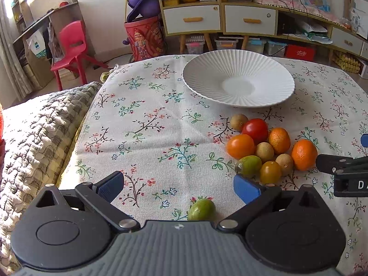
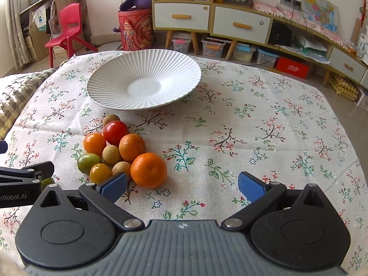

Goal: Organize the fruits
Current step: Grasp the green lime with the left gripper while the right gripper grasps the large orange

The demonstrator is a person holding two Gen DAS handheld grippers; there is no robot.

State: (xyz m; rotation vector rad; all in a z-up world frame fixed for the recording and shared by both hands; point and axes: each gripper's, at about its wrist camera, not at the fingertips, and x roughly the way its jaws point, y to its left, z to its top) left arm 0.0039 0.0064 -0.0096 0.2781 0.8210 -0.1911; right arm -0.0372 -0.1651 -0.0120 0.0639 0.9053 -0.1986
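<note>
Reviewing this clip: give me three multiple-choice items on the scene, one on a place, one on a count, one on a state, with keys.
1. Where does the lone green fruit lie?
A. On the plate
B. On the cloth between the left gripper's fingers
C. On the red chair

2. How many brown longans are in the fruit pile?
A. One
B. Three
C. Six

3. What state is the white plate in?
A. Empty
B. Holding two oranges
C. Upside down

Key: 1 B, the left wrist view shows it on the tablecloth inside the open left gripper. 2 B, three small brown fruits show in both views. 3 A, nothing sits in it.
</note>
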